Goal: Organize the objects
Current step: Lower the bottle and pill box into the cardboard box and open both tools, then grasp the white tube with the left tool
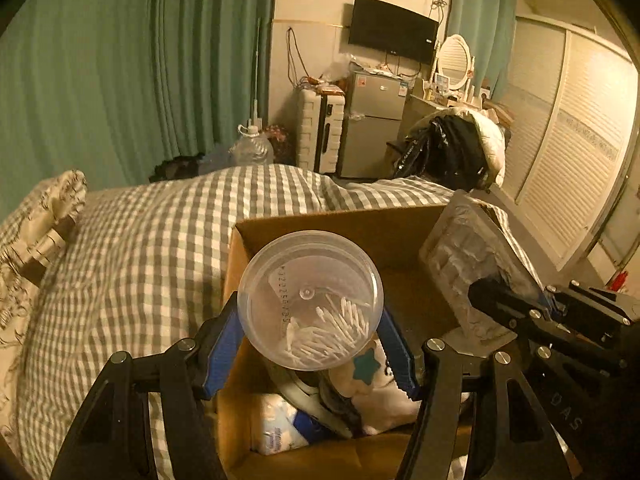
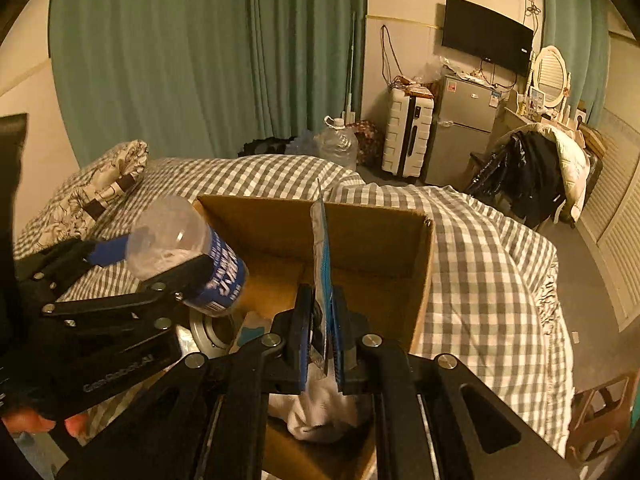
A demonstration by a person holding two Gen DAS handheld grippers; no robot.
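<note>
My left gripper (image 1: 310, 322) is shut on a clear round jar of cotton swabs (image 1: 310, 300) with a blue label, seen from its base and held above the left side of an open cardboard box (image 1: 340, 222). The jar (image 2: 184, 252) and the left gripper (image 2: 132, 264) also show in the right wrist view. My right gripper (image 2: 320, 336) is shut on a flat blister pack (image 2: 322, 248), held upright and edge-on over the box (image 2: 376, 232); the pack also shows in the left wrist view (image 1: 464, 264). Inside the box lie a white cloth (image 2: 320, 408), a tape roll (image 2: 210, 334) and a packet (image 1: 280, 428).
The box sits on a bed with a grey checked cover (image 1: 140, 248). A patterned pillow (image 2: 100, 184) lies at the bed's left. Beyond the bed stand a water jug (image 2: 336, 144), a white suitcase (image 2: 406, 132), a fridge (image 2: 460, 128) and a chair piled with clothes (image 2: 532, 168).
</note>
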